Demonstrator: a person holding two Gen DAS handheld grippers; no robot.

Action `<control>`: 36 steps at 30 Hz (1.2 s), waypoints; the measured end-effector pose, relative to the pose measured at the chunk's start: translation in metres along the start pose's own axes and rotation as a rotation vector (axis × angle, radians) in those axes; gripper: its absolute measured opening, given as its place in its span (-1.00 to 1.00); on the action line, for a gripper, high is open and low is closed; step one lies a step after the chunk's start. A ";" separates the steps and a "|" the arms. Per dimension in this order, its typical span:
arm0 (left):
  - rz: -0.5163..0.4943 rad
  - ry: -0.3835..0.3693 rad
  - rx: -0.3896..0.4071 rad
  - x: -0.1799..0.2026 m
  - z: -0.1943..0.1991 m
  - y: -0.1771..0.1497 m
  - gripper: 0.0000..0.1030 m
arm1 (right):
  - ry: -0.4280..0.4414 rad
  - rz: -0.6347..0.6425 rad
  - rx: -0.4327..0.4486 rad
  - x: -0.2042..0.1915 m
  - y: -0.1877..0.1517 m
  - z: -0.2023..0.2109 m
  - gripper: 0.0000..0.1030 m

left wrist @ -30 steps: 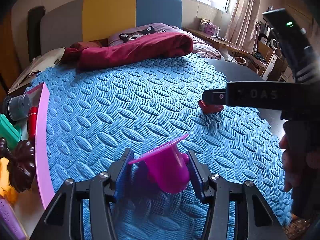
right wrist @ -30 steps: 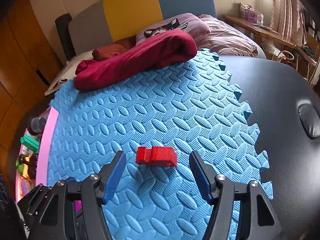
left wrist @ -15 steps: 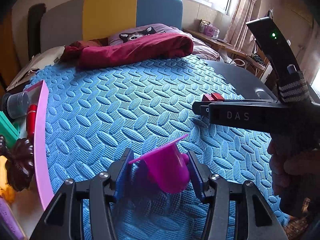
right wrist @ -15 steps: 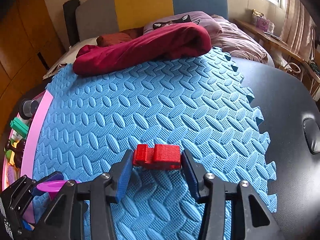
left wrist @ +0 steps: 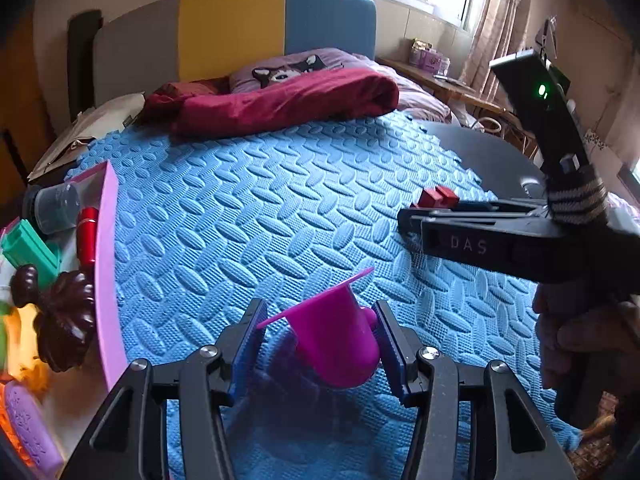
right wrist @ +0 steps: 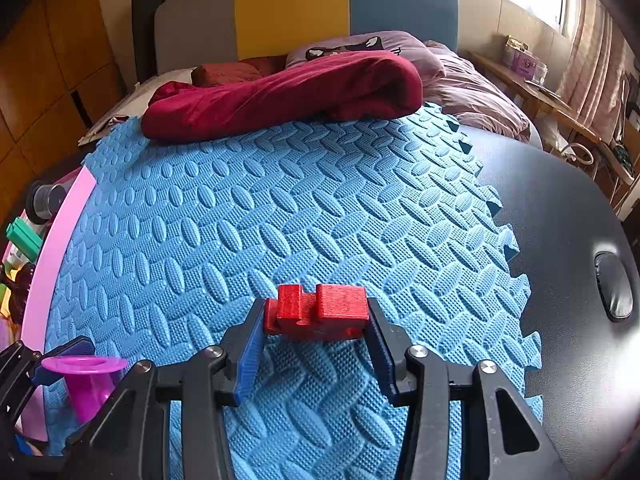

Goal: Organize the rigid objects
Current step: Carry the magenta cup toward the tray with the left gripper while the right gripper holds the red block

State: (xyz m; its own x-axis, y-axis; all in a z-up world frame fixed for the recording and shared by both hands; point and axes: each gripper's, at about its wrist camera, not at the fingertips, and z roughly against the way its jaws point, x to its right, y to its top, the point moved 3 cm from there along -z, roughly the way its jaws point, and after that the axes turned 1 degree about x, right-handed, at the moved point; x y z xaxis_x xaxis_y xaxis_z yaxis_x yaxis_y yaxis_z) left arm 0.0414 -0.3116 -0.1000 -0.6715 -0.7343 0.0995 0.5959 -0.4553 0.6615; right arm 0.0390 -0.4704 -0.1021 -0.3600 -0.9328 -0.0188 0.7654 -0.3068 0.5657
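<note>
Gripping hard on both sides here! The right gripper [right wrist: 316, 320] has its blue pads pressed against both ends of the red block [right wrist: 320, 312], the block sitting crosswise between them just above the blue mat [right wrist: 320, 200], at the six o'clock side of the mat in the right wrist view. Over on the left, the left gripper [left wrist: 320, 328] is clamped on the magenta cup [left wrist: 336, 340], which is tilted, its wide flat rim pointing up toward ten o'clock, its rounded bottom toward five. From the left camera, the right gripper comes in from three o'clock with the block poking past its tip, a hand [left wrist: 580, 344] wrapped around its handle. The pink tray [left wrist: 106, 264] runs along the mat's nine o'clock edge, crowded with a green piece [left wrist: 28, 244], a red cylinder [left wrist: 88, 232], a grey cup [left wrist: 56, 208] and a dark brown moulded shape [left wrist: 64, 320]. At twelve o'clock a maroon blanket [right wrist: 288, 92] lies across the mat's far edge. The black table [right wrist: 560, 240] shows at three o'clock.
</note>
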 end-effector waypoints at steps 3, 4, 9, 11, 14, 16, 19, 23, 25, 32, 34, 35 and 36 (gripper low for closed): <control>0.009 -0.001 0.022 -0.003 0.012 0.003 0.05 | -0.012 0.022 0.009 -0.002 -0.001 0.001 -0.08; 0.010 0.002 0.029 -0.004 0.016 0.003 0.05 | -0.013 0.023 0.009 -0.002 -0.001 0.001 -0.08; 0.007 0.009 0.080 -0.004 0.044 0.007 0.05 | -0.016 0.036 0.023 -0.002 -0.001 0.001 -0.09; 0.011 0.016 0.095 -0.007 0.053 0.008 0.05 | -0.018 0.039 0.028 -0.002 -0.001 0.001 -0.09; 0.023 0.026 0.112 -0.011 0.067 0.008 0.06 | -0.018 0.046 0.035 -0.002 -0.001 0.001 -0.09; 0.031 0.034 0.121 -0.016 0.076 0.007 0.06 | -0.019 0.048 0.038 -0.002 -0.001 0.002 -0.09; 0.046 0.045 0.133 -0.023 0.088 0.005 0.06 | -0.021 0.050 0.044 -0.002 -0.002 0.002 -0.09; 0.062 0.059 0.144 -0.032 0.100 0.001 0.06 | -0.023 0.051 0.052 -0.002 -0.003 0.003 -0.09; 0.070 0.064 0.148 -0.036 0.105 0.000 0.06 | -0.027 0.054 0.057 -0.003 -0.003 0.003 -0.09; 0.101 0.078 0.149 -0.051 0.114 -0.007 0.06 | -0.029 0.061 0.076 -0.003 -0.005 0.003 -0.09; 0.114 0.081 0.146 -0.058 0.116 -0.011 0.05 | -0.030 0.061 0.076 -0.003 -0.005 0.003 -0.09; 0.122 0.083 0.143 -0.062 0.117 -0.013 0.05 | -0.029 0.061 0.076 -0.003 -0.005 0.003 -0.09; 0.134 0.084 0.140 -0.066 0.118 -0.014 0.05 | -0.028 0.060 0.076 -0.003 -0.005 0.004 -0.09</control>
State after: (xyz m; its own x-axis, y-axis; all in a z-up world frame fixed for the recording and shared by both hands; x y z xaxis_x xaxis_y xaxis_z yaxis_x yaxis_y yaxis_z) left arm 0.0250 -0.1974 -0.0285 -0.5482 -0.8254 0.1352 0.6064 -0.2809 0.7439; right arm 0.0346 -0.4656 -0.1018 -0.3304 -0.9430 0.0399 0.7439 -0.2342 0.6260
